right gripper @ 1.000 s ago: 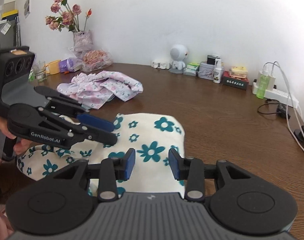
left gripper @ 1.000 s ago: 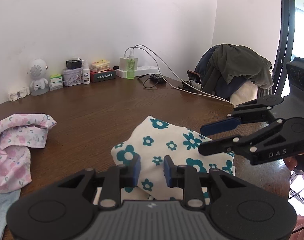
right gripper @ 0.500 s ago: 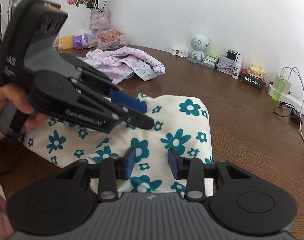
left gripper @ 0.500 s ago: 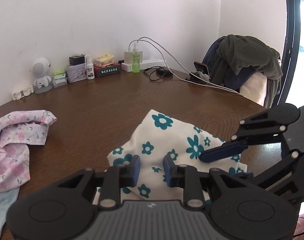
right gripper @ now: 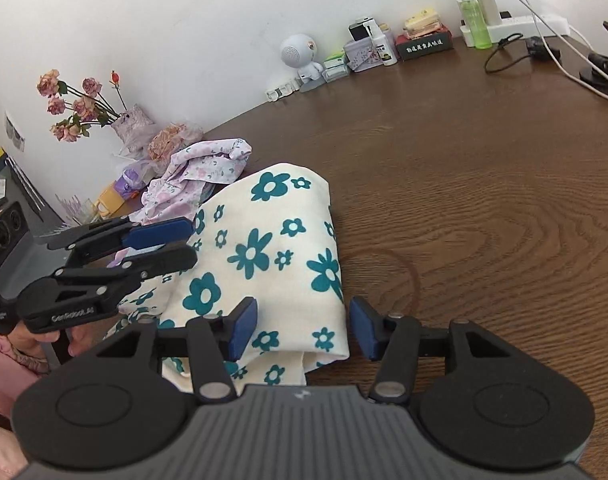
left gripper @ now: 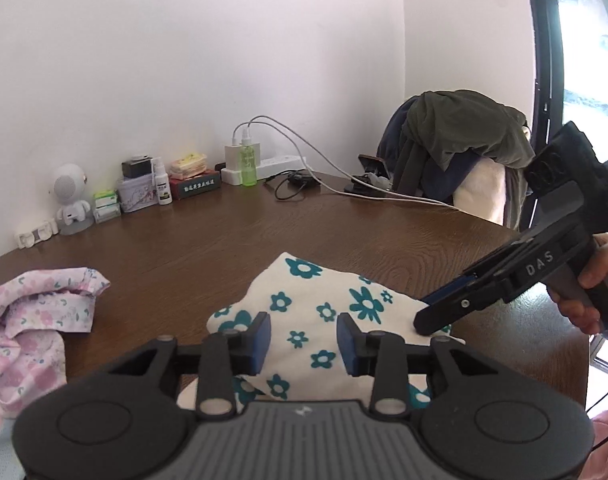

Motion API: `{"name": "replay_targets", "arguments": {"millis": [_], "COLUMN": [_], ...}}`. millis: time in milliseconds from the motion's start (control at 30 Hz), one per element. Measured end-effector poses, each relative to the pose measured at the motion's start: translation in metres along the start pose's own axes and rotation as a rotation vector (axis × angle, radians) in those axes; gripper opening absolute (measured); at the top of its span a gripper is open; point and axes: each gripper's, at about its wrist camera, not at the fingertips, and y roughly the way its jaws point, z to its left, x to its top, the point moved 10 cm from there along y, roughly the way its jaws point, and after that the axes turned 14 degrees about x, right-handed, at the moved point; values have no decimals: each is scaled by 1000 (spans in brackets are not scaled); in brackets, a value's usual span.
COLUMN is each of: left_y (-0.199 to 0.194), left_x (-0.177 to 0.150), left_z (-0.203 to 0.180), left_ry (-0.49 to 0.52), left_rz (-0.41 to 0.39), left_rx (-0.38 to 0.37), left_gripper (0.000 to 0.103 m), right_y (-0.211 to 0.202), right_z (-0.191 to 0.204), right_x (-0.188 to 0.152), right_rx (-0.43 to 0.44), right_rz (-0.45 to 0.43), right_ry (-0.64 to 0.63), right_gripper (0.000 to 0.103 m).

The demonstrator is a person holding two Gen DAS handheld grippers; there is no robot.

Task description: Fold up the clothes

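A cream cloth with teal flowers [left gripper: 324, 312] lies folded on the brown table [left gripper: 264, 240]; it also shows in the right wrist view [right gripper: 272, 248]. My left gripper [left gripper: 302, 344] is open and empty above the cloth's near part; it also shows in the right wrist view [right gripper: 188, 242]. My right gripper [right gripper: 302, 328] is open, its jaws wide over the cloth's near right corner. In the left wrist view the right gripper [left gripper: 428, 316] reaches onto the cloth's right edge.
A crumpled pink floral garment [left gripper: 32, 320] lies left of the cloth, also in the right wrist view [right gripper: 200, 168]. Small boxes, bottles and a white robot figure [left gripper: 72, 200] line the wall. Cables [left gripper: 344, 188], a chair with dark clothes [left gripper: 456, 148], a flower vase [right gripper: 132, 128].
Both grippers have opened wider. The right gripper has swung round to the cloth's right corner and tilted, and the left gripper has drawn back from it.
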Motion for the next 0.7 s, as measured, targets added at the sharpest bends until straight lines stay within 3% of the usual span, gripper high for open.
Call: {"name": "replay_targets", "arguments": {"millis": [100, 567, 700], "left_y": [5, 2, -1], "left_x": [-10, -27, -29], "left_z": [-4, 6, 9], "left_ry": [57, 0, -9], "left_rz": [41, 60, 58], "left_rx": [13, -10, -5], "left_gripper": [38, 39, 39], "right_y": [3, 24, 20], "right_z": [-3, 19, 28], "right_x": [-2, -5, -1], "right_rx": [15, 116, 56], "right_rz": [0, 4, 7], "right_ry": [27, 77, -14], "right_gripper": [54, 57, 43]}}
